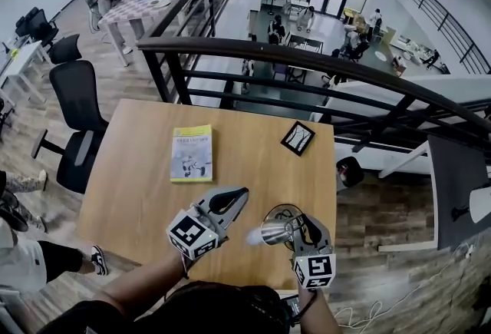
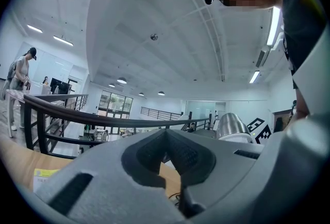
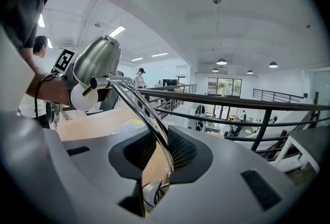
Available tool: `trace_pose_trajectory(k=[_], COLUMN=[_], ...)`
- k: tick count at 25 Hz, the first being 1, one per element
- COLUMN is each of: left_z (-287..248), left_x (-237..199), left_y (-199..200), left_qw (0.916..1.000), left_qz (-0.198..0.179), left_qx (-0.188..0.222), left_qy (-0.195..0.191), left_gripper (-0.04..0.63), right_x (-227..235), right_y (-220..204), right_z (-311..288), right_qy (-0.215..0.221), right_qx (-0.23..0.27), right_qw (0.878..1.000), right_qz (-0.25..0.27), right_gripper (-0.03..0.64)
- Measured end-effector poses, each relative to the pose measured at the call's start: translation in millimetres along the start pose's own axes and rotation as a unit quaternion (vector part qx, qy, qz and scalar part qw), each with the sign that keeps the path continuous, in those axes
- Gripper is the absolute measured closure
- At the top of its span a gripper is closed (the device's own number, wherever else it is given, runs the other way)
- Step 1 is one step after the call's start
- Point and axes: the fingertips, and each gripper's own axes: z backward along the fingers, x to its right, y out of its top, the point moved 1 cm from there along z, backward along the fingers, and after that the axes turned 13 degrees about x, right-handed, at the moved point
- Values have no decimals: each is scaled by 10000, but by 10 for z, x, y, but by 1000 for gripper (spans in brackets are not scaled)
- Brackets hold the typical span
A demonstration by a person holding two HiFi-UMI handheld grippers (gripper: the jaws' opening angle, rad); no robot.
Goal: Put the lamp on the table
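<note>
The lamp [image 3: 98, 58] is shiny metal: brushed shade, polished rods. The table [image 1: 253, 179] is smooth, matt wood. The left gripper [image 2: 165, 133] and right gripper [image 3: 161, 135] are matt grey plastic with finely ribbed pads [image 3: 181, 150]. The booklet [image 1: 191, 153] is paper.

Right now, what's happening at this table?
A person holds a gripper in each hand over a wooden table. The right gripper is clamped on the thin metal arm of a silver lamp, near the person's edge of the table; whether its base touches the wood can't be told. The left gripper hangs beside it, shut and empty. A book lies farther back.
</note>
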Motion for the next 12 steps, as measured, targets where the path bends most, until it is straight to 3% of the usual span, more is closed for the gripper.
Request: trace_pose_trajectory(k=[12], left_z=[359], left_x=[225], left_y=[307], left_qw=[9998], left_qz=[-125], left_qx=[142], left_qy=[4], left_gripper=[588], right_x=[-45], right_y=[70], right_z=[92], right_qy=[-339], right_qx=[-55], right_qw=[9985], right_qz=[430], right_gripper=[545])
